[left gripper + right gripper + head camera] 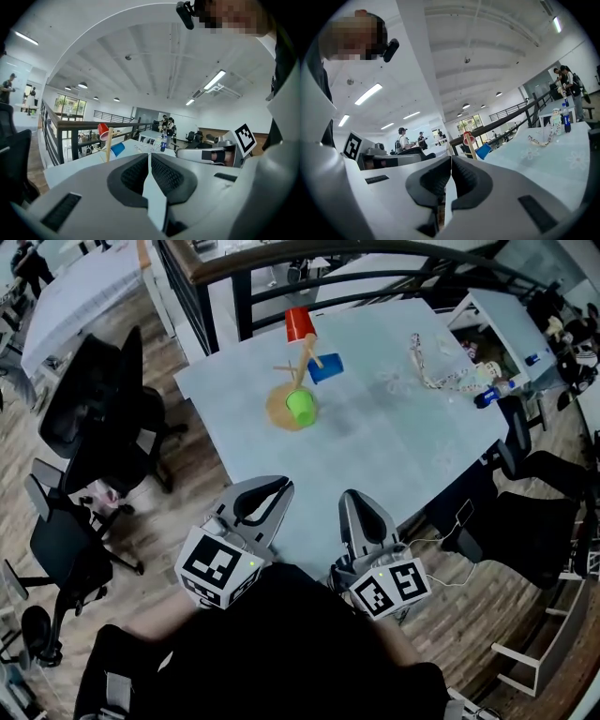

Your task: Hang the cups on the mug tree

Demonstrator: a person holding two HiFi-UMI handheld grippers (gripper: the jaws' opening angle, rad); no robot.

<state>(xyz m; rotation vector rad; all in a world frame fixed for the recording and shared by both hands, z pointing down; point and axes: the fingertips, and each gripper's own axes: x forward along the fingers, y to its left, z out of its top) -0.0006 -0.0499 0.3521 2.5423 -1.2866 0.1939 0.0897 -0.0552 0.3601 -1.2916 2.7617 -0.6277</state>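
The wooden mug tree (305, 362) stands at the far side of the pale blue table (403, 437). A red cup (299, 324) sits at its top, a blue cup (325, 367) hangs on its right peg, and a green cup (300, 406) hangs low over the round base. Both grippers are held near the table's front edge, well apart from the tree. My left gripper (279, 484) is shut and empty; its view shows the red cup (103, 131) and blue cup (117, 149) far ahead. My right gripper (353, 495) is shut and empty too, with the red cup (468, 138) beyond it.
A beaded cord (436, 371) and a bottle (497, 390) lie at the table's far right. Black office chairs (94, 418) stand to the left and another chair (534, 531) to the right. A dark railing (244, 287) runs behind the table.
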